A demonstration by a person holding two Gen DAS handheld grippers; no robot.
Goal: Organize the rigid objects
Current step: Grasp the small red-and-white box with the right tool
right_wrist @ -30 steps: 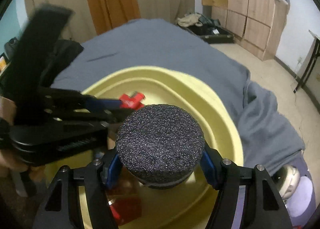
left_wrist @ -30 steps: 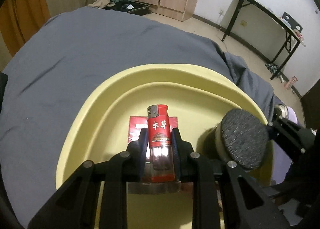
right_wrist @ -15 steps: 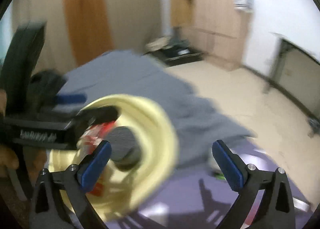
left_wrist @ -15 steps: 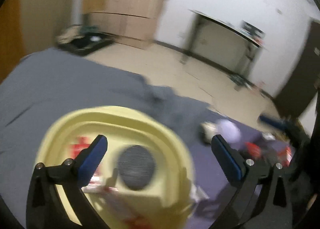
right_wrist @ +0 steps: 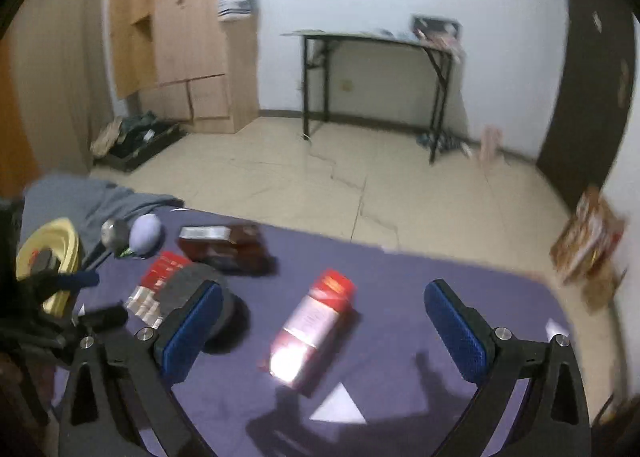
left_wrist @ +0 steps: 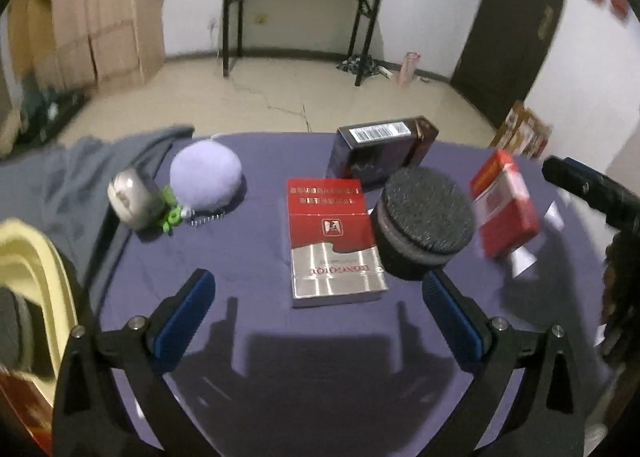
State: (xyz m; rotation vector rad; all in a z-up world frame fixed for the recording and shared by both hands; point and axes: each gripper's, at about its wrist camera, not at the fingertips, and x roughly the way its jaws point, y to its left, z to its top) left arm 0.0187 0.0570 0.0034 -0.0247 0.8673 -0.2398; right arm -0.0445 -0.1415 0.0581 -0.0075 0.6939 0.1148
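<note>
On the purple cloth (left_wrist: 320, 385), the rigid items not yet sorted sit in a loose cluster: flat red-and-silver pack (left_wrist: 330, 245), dark box (left_wrist: 380, 155) behind it, round black foam-topped puck (left_wrist: 426, 217) touching the pack's right edge, tilted red pack (left_wrist: 504, 203) further right. Yellow basin (left_wrist: 38, 257) sits at far left on the grey sheet, already holding a similar puck and something red, so it reads as the drop bin.

Left gripper (left_wrist: 320, 313) is spread fully, nothing between the blue pads, hovering low in front of the flat pack, roughly centred on it; likely lining up for that pack. Right gripper (right_wrist: 322, 323) is equally wide and empty, aimed at the tilted red pack (right_wrist: 316, 321), which lies between its fingers in view but is not touched.

Plush ball (left_wrist: 206, 177) and small silver-green keyring item (left_wrist: 134, 199) lie near the basin side; the ball is soft, probably not part of the rigid sort.

Right view is blurred, so fine contact there is uncertain.
</note>
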